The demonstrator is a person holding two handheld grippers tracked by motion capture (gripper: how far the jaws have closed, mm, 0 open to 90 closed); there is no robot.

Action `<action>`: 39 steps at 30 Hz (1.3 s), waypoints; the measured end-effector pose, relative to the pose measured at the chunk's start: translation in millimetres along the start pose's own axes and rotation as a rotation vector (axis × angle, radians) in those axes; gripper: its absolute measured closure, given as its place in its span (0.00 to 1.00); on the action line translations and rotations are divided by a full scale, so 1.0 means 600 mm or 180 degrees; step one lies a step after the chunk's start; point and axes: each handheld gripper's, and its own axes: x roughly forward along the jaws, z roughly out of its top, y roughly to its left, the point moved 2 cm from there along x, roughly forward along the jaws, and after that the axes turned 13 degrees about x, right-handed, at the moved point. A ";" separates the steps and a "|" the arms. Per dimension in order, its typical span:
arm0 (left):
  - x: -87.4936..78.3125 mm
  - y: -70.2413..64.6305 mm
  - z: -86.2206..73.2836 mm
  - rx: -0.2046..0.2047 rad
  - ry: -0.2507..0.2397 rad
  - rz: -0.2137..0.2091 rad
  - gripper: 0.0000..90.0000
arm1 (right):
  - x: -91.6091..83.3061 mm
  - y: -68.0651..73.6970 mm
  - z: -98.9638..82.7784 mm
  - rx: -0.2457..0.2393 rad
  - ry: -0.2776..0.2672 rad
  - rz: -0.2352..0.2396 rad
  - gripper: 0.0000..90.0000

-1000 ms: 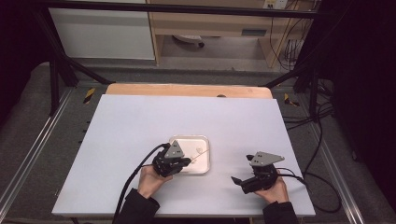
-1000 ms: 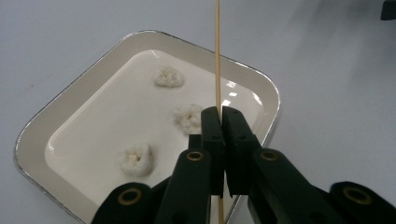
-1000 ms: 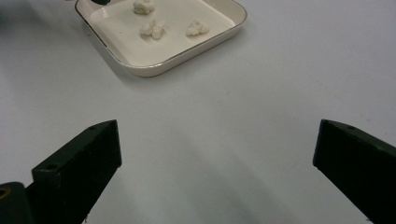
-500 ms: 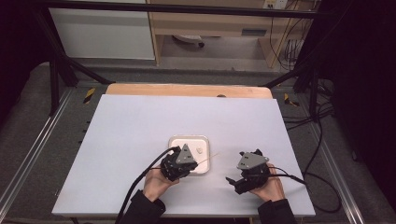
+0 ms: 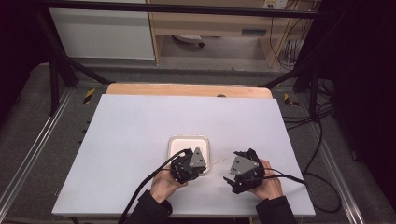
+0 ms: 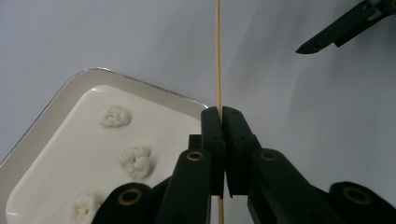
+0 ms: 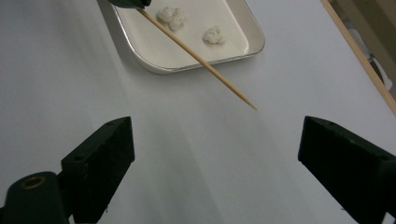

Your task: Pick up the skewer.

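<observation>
The surface [image 5: 140,140] is a pale sheet that carries a white tray [image 5: 188,142], the landmark here. The tray holds three small white puffed pieces [image 6: 135,161] in a row. The left tool [image 5: 201,170] sits at the tray's near edge, over its near right corner, jaws clamped on a thin wooden skewer [image 5: 219,162]. The skewer [image 6: 217,56] runs out from that corner, away from the tray and toward the right tool [image 5: 227,181], its tip free above the surface. The right tool [image 7: 212,158] stands just beside the tray's right side; its jaws are spread wide and have just been closing, with nothing between them.
</observation>
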 end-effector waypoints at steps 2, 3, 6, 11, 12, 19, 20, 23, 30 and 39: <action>0.003 -0.001 0.005 0.0024 0.0037 -0.0024 0.98 | 0.000 0.002 0.002 -0.0075 -0.0007 -0.0003 0.17; 0.004 -0.002 0.007 0.0035 0.0042 -0.0039 0.98 | 0.000 0.003 0.002 -0.0123 0.0007 -0.0017 0.18; 0.008 -0.005 0.015 0.0083 0.0086 -0.0066 0.98 | 0.003 0.005 0.003 -0.0225 0.0033 -0.0016 0.22; 0.016 -0.011 0.028 0.0171 0.0129 -0.0143 0.98 | 0.009 0.010 0.001 -0.0419 0.0066 -0.0009 0.32; 0.016 -0.011 0.028 0.0171 0.0129 -0.0143 0.98 | 0.010 0.011 0.001 -0.0476 0.0070 0.0003 0.35; 0.031 -0.017 0.041 0.0223 0.0225 -0.0210 0.98 | 0.010 0.021 -0.003 -0.0936 0.0041 -0.0005 0.55; 0.031 -0.017 0.041 0.0223 0.0225 -0.0210 0.98 | 0.011 0.022 -0.004 -0.0985 0.0039 -0.0016 0.57; 0.035 -0.019 0.045 0.0239 0.0238 -0.0240 0.98 | 0.013 0.025 -0.007 -0.1105 0.0072 0.0008 0.63; 0.039 -0.022 0.048 0.0239 0.0237 -0.0275 0.98 | 0.015 0.030 -0.010 -0.1313 0.0080 0.0037 0.76; 0.039 -0.024 0.047 0.0285 0.0240 -0.0322 0.98 | 0.019 0.032 -0.014 -0.1596 0.0130 0.0066 0.91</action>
